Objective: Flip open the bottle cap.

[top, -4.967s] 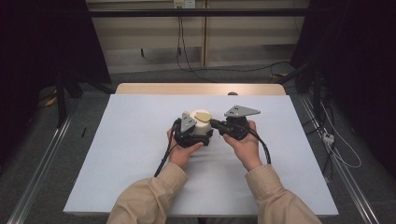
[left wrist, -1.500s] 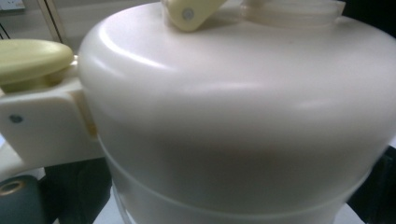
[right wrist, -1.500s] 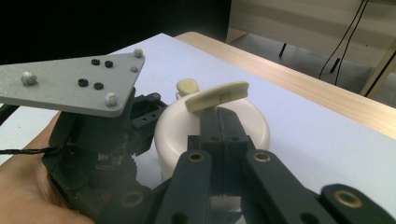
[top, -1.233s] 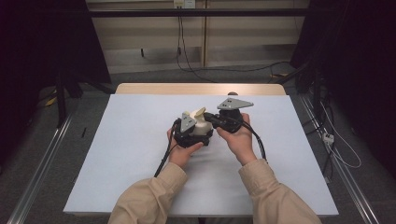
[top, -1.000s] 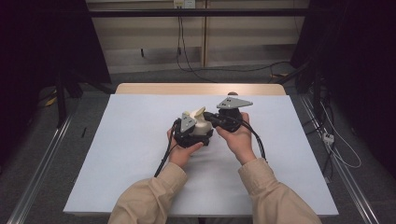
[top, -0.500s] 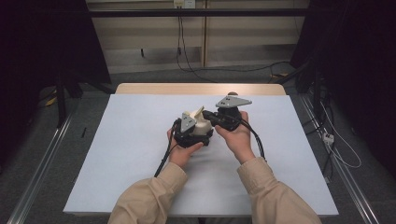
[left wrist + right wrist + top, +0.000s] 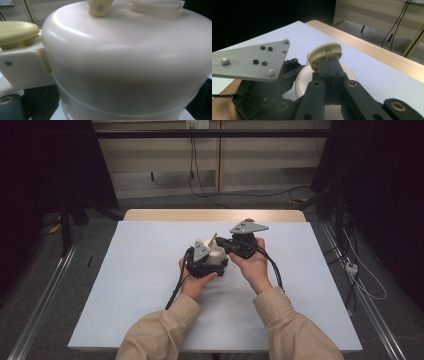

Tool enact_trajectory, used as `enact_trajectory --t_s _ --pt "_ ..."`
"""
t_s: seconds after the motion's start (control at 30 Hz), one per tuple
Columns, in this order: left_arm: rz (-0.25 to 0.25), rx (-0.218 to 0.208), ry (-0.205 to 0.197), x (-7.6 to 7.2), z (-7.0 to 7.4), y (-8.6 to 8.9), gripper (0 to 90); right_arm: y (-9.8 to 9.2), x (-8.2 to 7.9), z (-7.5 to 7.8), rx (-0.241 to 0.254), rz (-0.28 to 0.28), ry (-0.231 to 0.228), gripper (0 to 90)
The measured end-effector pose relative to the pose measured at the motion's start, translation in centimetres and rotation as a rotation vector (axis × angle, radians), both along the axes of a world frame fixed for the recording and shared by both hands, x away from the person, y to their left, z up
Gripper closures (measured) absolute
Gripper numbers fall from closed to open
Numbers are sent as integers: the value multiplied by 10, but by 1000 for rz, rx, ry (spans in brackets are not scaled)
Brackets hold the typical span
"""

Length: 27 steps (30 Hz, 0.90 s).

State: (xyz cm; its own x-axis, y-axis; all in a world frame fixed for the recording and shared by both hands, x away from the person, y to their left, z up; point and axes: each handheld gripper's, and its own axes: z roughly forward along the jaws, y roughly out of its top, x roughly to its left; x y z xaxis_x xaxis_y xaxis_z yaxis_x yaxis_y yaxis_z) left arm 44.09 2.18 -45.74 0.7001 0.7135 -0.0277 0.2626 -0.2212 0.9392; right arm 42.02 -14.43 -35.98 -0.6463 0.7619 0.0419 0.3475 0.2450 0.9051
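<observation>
A: What's in hand here?

B: A cream plastic jug (image 7: 214, 255) near the middle of the pale blue table (image 7: 130, 285), a little toward the far side. The left gripper (image 7: 212, 261) sits against its body; in the left gripper view the rounded white wall is so close that the jaws are hidden behind it, so I cannot tell whether they press on it or merely rest beside it.

A: And the other one?

B: The right gripper (image 7: 327, 60) comes in from the jug's right, its jaws clenched tight together with the yellow flip lid (image 7: 325, 55) pinched edge-on between the tips. The lid stands tilted up from the top of the jug rather than lying flat.

A: Why split the work that way?

B: As I read it, the left side is there to steady the body so the jug doesn't slide or tip while the right levers the lid on its hinge. The lid is thin, so gripping its edge gives the jaws something to bite on.

A: Anything else on the jug?

B: In the left gripper view a yellow pad (image 7: 17, 31) sits on a white bracket (image 7: 23, 68) at the jug's side, probably a handle or latch piece, and a ribbed opening shows at the top edge
</observation>
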Motion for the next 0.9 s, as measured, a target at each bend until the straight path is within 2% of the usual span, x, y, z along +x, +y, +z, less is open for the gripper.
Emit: enact_trajectory --t_s 0.9 --pt "0 4 -2 0 0 0 49 -1 4 -3 0 -7 -4 900"
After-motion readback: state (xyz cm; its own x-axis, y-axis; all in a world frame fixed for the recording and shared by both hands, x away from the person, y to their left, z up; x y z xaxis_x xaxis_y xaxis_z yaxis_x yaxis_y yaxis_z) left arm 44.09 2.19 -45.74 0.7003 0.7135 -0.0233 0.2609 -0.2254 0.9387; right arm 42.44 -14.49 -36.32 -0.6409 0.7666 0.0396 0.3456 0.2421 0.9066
